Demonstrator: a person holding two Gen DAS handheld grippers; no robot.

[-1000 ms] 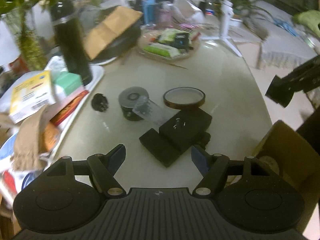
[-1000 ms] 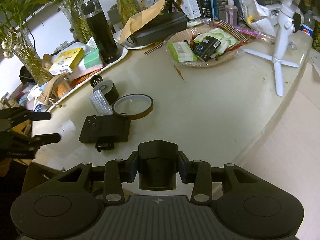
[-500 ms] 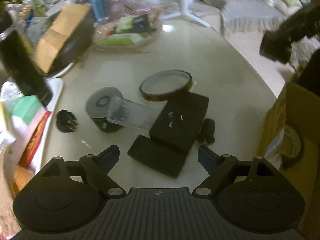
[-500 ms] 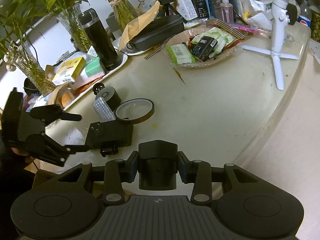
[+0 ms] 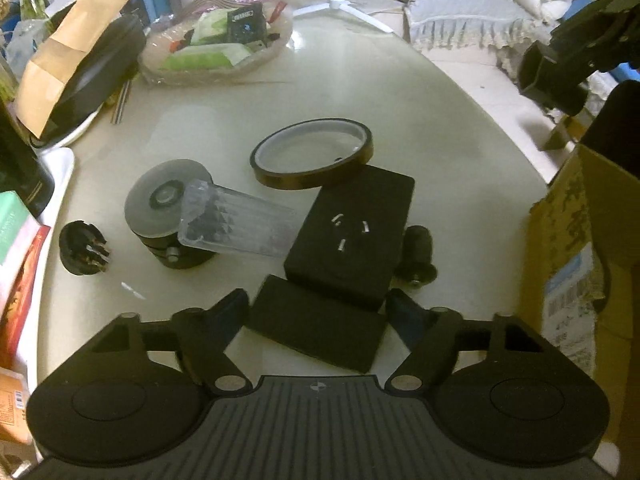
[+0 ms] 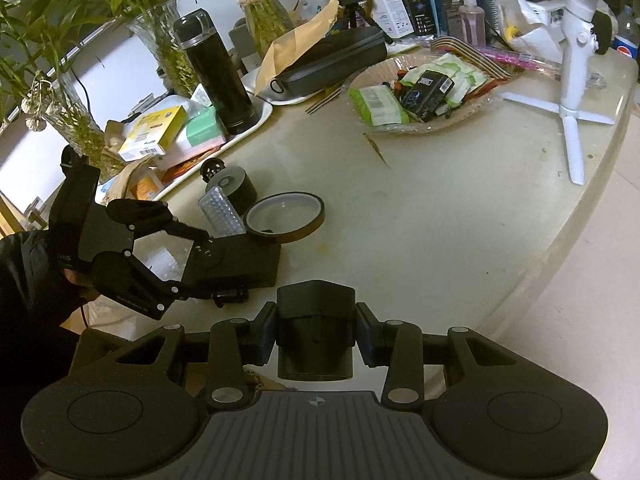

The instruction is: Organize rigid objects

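Observation:
My left gripper is open, its fingers either side of a flat black block on the pale table. A larger black box lies on that block's far end. Behind are a brown tape ring, a clear plastic case leaning on a black cylinder, a small black plug and a small black barrel. My right gripper is shut on a black blocky part, held off the table's near edge. The left gripper shows over the black box.
A cardboard box stands open at the table's right edge. A white tray with a black flask, boxes and packets lies on the left. A basket of packets, a white tripod and plant vases stand further back.
My left gripper has moved forward and down until its open fingers flank the flat black block. The right gripper still holds the black part in about the same place.

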